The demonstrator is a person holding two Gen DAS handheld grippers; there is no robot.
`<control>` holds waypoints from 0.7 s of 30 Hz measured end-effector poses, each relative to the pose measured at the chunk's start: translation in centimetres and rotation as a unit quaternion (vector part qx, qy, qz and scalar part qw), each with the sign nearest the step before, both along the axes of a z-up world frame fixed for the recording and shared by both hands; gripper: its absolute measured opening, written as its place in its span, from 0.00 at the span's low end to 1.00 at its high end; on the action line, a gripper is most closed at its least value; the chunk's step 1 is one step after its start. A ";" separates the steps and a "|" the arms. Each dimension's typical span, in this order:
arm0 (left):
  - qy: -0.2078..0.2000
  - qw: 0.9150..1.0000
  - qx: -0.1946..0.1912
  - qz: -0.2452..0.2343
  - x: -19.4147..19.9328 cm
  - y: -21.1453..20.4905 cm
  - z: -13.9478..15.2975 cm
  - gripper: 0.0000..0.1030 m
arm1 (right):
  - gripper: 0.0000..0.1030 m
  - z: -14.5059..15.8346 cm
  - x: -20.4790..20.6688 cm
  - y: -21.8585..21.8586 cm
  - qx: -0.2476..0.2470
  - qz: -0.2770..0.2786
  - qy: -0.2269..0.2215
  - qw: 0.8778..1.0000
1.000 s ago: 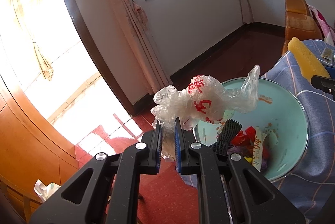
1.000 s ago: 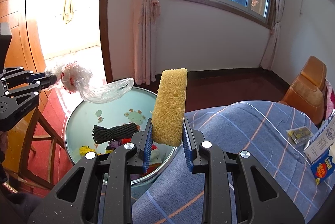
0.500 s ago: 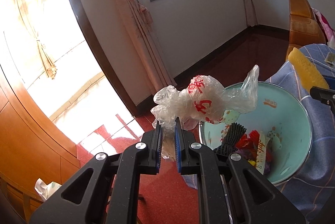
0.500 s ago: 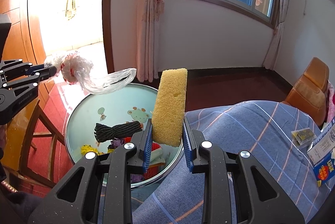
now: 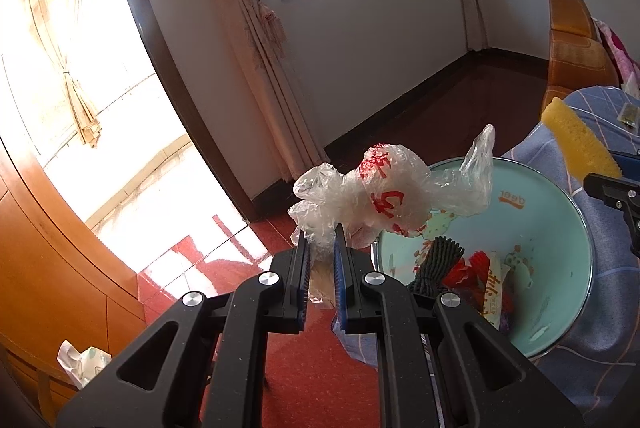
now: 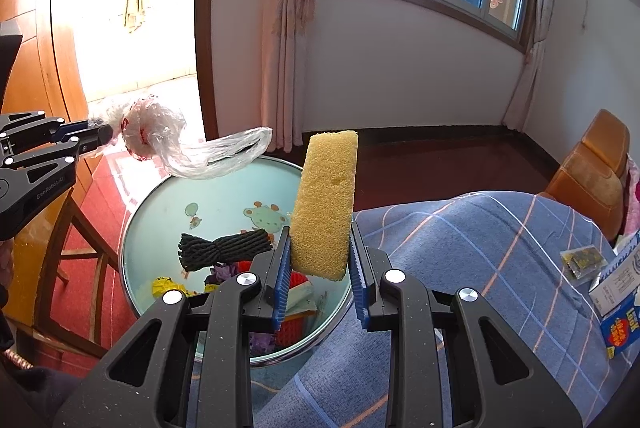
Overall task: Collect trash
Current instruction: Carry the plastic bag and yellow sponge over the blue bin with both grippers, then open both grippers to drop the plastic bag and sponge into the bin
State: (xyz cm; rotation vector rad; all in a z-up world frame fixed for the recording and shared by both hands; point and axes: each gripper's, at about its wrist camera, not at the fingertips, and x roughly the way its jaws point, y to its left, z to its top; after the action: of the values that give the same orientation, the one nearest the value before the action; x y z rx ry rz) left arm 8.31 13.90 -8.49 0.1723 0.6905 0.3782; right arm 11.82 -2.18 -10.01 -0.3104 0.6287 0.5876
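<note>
My left gripper (image 5: 320, 248) is shut on a crumpled clear plastic bag with red print (image 5: 384, 195) and holds it in the air beside the far left rim of a pale green basin (image 5: 560, 248). The bag also shows in the right wrist view (image 6: 160, 139), with the left gripper (image 6: 100, 135) at the left edge. My right gripper (image 6: 318, 256) is shut on a yellow sponge (image 6: 326, 199), upright above the basin's near right rim (image 6: 224, 195). The sponge shows in the left wrist view (image 5: 576, 139). The basin holds a dark rope bundle (image 6: 224, 250) and coloured wrappers (image 5: 492, 288).
The basin sits at the edge of a table with a blue checked cloth (image 6: 480, 248). A small packet (image 6: 582, 260) and a blue and white box (image 6: 618, 304) lie on the cloth at right. An orange chair (image 6: 592, 179) stands behind. Red floor (image 5: 224, 268) lies below.
Both views have shifted slightly: the basin sits lower and further right in the left wrist view. Both grippers keep their hold on the bag and the sponge.
</note>
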 end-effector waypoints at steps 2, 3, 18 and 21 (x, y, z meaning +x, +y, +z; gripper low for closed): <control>0.000 1.000 -0.001 -0.001 0.0 0.1 0.1 0.10 | 0.26 0.0 0.0 0.0 -0.001 0.001 0.000 1.000; 0.000 1.000 -0.002 -0.002 -0.1 0.0 0.1 0.10 | 0.26 0.0 -0.1 0.1 -0.002 0.001 0.000 1.000; -0.009 0.999 -0.011 -0.049 0.0 -2.6 0.2 0.50 | 0.61 0.8 0.0 -1.0 0.021 -0.016 -0.014 1.000; -0.016 0.999 -0.018 -0.043 -0.1 -2.5 0.3 0.70 | 0.62 0.8 -0.4 -2.2 0.024 -0.037 -0.016 0.999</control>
State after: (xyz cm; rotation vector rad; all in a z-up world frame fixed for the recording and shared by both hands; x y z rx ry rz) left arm 8.23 11.39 -8.17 0.1613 0.6557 0.2859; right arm 11.46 -4.38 -9.22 -0.2496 0.5922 0.5262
